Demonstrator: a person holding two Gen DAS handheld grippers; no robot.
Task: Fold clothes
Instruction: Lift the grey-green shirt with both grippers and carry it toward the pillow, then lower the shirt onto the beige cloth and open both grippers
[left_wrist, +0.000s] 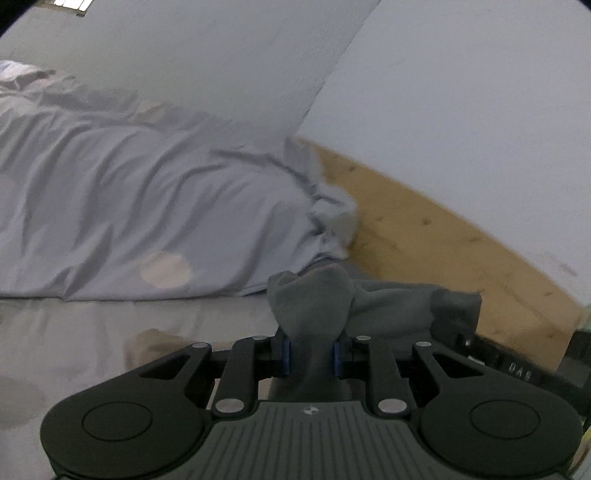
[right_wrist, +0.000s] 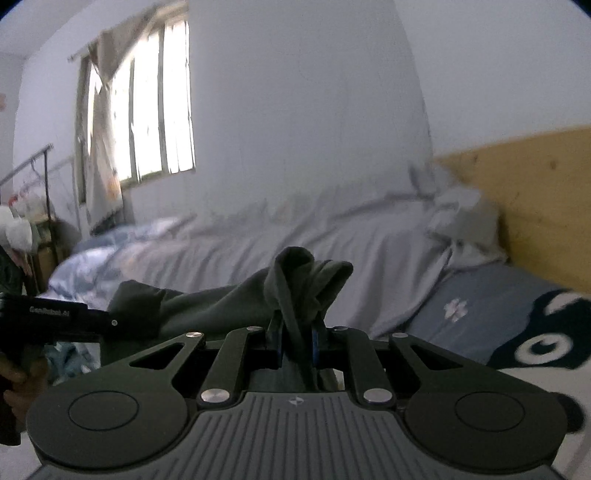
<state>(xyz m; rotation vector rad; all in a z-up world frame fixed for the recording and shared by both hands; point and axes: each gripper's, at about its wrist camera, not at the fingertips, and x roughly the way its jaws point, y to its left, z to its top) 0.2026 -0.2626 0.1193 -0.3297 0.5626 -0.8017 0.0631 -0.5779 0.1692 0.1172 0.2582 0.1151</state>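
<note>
My left gripper (left_wrist: 310, 356) is closed, its blue-padded fingers (left_wrist: 285, 356) pinching a bunch of dark grey cloth (left_wrist: 314, 299) that sticks up between them. My right gripper (right_wrist: 297, 341) is clamped the same way, jaws nearly together around a twisted fold of that cloth. In the right wrist view my left gripper shows at the left edge, level with the right one, and my left hand (right_wrist: 14, 387) wraps its handle below.

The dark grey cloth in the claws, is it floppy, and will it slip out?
Probably floppy: the dark grey cloth sags between the left claw and the right claw. It looks soft and light, bunching above the pads. It likely won't slip, since both claws pinch it tight.
</note>
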